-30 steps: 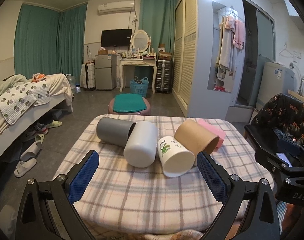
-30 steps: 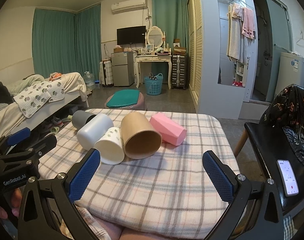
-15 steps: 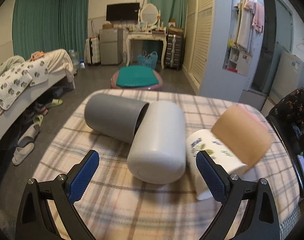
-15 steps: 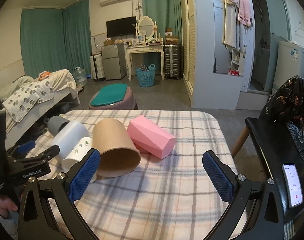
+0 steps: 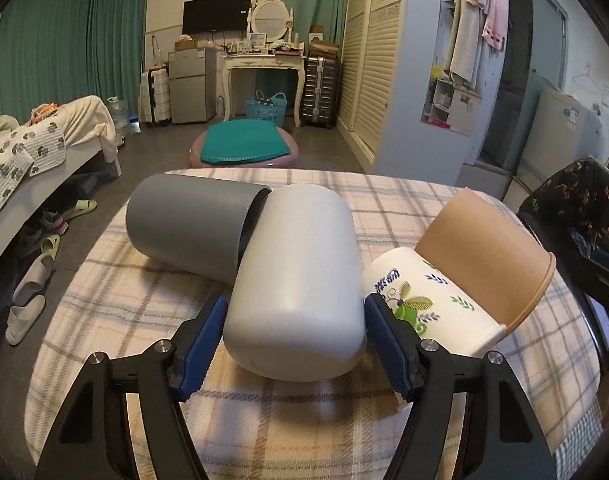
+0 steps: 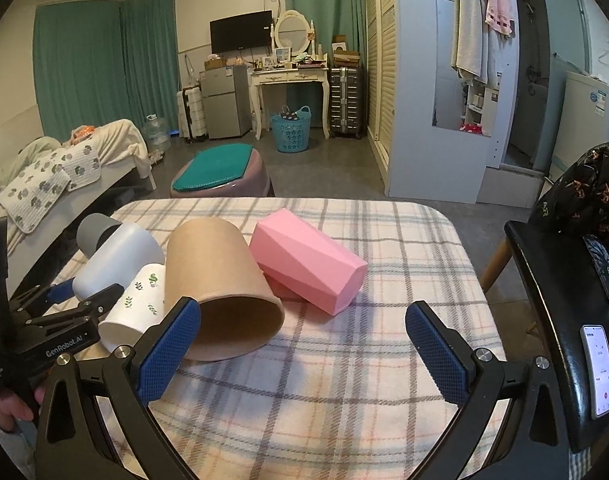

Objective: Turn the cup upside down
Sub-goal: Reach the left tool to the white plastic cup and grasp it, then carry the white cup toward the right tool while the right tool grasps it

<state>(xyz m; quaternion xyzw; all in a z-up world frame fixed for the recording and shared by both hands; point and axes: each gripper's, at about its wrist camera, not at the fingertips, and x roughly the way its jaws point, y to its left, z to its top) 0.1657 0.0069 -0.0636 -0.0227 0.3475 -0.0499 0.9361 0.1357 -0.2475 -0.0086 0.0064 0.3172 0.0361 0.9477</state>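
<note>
Several cups lie on their sides on a plaid-covered table (image 5: 384, 432). A light grey cup (image 5: 300, 280) lies with its closed base toward me. My left gripper (image 5: 294, 340) is shut on its base end, a blue pad against each side. A dark grey cup (image 5: 192, 224) lies to its left, a white leaf-print cup (image 5: 432, 308) and a brown paper cup (image 5: 480, 256) to its right. In the right wrist view my right gripper (image 6: 300, 344) is open and empty, its left pad (image 6: 168, 348) just in front of the brown cup's (image 6: 220, 280) mouth. A pink faceted cup (image 6: 308, 264) lies beyond.
A black chair (image 6: 560, 320) with a phone (image 6: 600, 372) on it stands right of the table. A pink stool with a teal cushion (image 5: 244, 148) stands beyond the table's far edge. A bed (image 5: 36, 148) is on the left, with slippers (image 5: 24, 312) on the floor.
My left gripper moved forward and its jaws closed onto the light grey cup. My right gripper moved forward and nearer the brown and pink cups, still open.
</note>
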